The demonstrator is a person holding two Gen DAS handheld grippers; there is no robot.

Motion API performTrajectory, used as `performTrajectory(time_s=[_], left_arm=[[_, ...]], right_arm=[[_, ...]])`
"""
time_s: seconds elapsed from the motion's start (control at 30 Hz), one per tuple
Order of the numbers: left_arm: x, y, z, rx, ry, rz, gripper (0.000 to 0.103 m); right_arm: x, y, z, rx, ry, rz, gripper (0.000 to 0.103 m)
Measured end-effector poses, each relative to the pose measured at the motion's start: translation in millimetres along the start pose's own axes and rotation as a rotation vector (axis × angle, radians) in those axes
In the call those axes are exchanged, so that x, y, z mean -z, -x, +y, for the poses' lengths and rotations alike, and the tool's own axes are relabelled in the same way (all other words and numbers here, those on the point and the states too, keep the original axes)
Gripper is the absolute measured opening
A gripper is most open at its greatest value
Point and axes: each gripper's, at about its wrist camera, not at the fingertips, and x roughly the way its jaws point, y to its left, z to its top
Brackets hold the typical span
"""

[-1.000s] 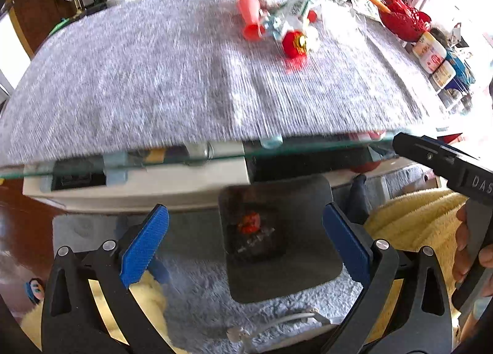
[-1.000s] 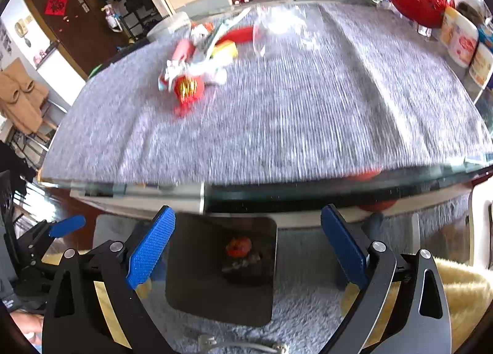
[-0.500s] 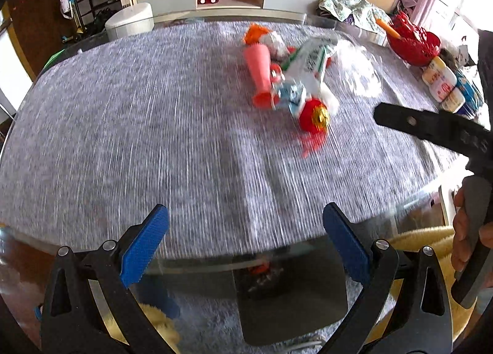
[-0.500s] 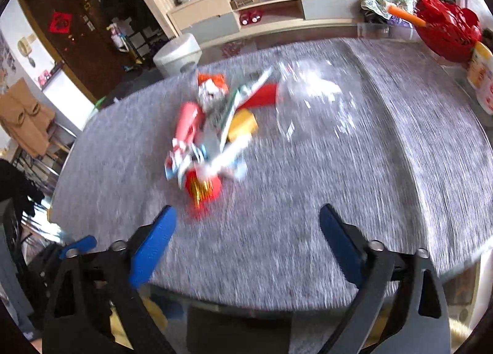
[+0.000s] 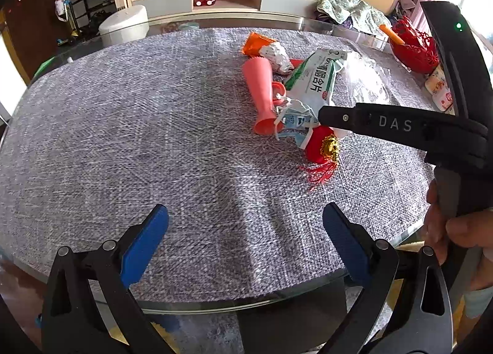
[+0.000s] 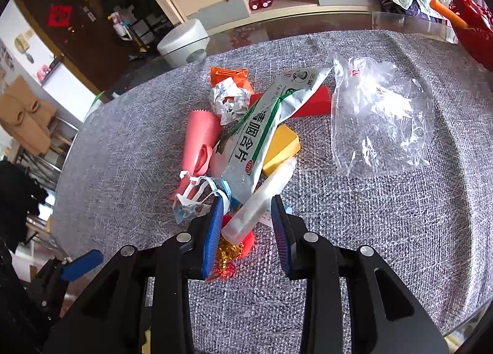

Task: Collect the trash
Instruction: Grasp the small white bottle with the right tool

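- Straddling a white tube with the right gripper at the near edge of the trash pile; fingers narrowed on both sides, contact not confirmable, so grip undetermined.
- Hovering with the left gripper spread wide and empty above bare grey cloth, well short of the pile.
- Judging progress as barely begun: nothing showing as collected, whole pile lying mid-table on the cloth.
- Leaving everything to pick up; no bin in either view.
- Counting in the pile, right wrist view: one white tube, one pink cone, one green-and-white packet, one foil ball, one orange wrapper, one yellow block, one red piece partly hidden under the packet, one face mask, one red tassel ornament under the right gripper.
- Counting one clear bag lying just beside the pile, apart from it.
- Noting a red basket and jars at the far right table edge; not counting these as trash.
- Flagging risk: tube lying across packet and ornament, likely dragging neighbours when lifted.
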Motion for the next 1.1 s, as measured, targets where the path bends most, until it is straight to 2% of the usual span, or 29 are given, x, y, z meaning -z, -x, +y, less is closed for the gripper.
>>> performTrajectory(time_s=[0.37,0.63,0.73,0.9,1.07,1.1], left_arm=[[-7.0,-18.1,-22.9,0.082,-0.018,0.015,0.094],[-11.0,-27.0,-39.8,0.132,-0.031,0.019,0.092],[-12.9,-29.3,-44.3,0.148,-0.032,0.022,0.086],[-16.6,-37.2,-58.8,0.188,-0.056,0.035,0.068],[-15.3,-43.5,-67.0,0.192,-0.078,0.050,0.067],[-15.4,-44.4,-67.0,0.192,-0.073,0.051,0.067]], right_arm=[[2.8,9.2,-25.9,0.042,-0.027,-0.002,0.032],[-4.6,-0.3,-45.3,0.021,-0.072,0.067,0.032],[-1.5,-1.1,-57.9,0.006,-0.102,0.067,0.031],[-1.1,-2.6,-56.7,0.006,-0.065,0.057,0.029],[-10.4,-11.7,-42.9,0.047,0.003,0.047,0.025],[-14.3,-14.2,-39.3,0.065,0.015,0.044,0.021]])
